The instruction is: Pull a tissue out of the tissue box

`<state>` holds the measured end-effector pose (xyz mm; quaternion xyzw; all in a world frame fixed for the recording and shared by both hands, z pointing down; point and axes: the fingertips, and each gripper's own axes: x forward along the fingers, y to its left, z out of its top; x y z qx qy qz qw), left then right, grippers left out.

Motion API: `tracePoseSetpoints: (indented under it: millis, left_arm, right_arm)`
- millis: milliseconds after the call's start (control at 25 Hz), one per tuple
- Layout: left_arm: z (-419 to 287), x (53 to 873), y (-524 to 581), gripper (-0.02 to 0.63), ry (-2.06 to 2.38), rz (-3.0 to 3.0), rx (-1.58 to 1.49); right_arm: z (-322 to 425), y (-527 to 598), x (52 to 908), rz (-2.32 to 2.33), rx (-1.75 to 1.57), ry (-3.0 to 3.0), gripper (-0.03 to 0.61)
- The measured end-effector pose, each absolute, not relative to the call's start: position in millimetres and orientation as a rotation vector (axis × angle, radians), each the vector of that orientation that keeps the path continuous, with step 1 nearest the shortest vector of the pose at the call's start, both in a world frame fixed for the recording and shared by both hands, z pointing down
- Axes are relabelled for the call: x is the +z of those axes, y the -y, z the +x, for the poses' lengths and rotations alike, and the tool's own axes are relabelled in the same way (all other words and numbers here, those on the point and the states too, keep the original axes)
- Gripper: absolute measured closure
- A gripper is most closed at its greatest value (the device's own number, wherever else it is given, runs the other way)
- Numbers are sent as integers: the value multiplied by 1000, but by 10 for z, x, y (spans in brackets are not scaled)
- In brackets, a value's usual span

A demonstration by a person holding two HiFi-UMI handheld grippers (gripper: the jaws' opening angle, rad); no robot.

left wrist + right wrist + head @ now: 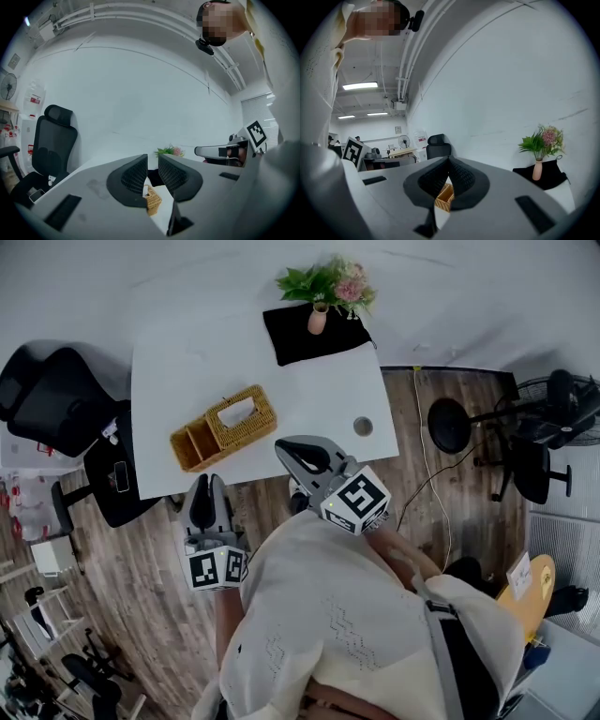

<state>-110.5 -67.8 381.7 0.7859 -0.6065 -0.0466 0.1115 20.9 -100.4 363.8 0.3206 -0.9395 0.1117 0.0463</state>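
Observation:
A wicker tissue box point(239, 418) lies on the white table point(187, 362), with white tissue point(236, 412) showing in its top slot. Both grippers hover off the table's near edge, touching nothing. My left gripper point(207, 486) sits just below the box, its jaws a narrow gap apart and empty. In the left gripper view this gripper point(153, 157) frames the box point(152, 199) through that gap. My right gripper point(287, 450) is to the right of the box with its tips touching. In the right gripper view the right gripper point(449, 159) shows the box point(444, 197) beneath its tips.
A pink vase of flowers point(323, 292) stands on a black mat point(291, 338) at the table's far right corner. A round cable port point(363, 427) is near the right edge. A black office chair point(52, 395) stands left, a stool point(117, 479) nearer, and a floor fan point(553, 409) right.

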Motion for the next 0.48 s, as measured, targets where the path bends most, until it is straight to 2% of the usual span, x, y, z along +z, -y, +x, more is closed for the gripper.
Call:
tracePoseSetpoints:
  millis: [480]
  left_arm:
    - [-744, 4065, 1344, 540, 1743, 2328, -27]
  right_arm:
    - [488, 1618, 3815, 932, 378, 2856, 578]
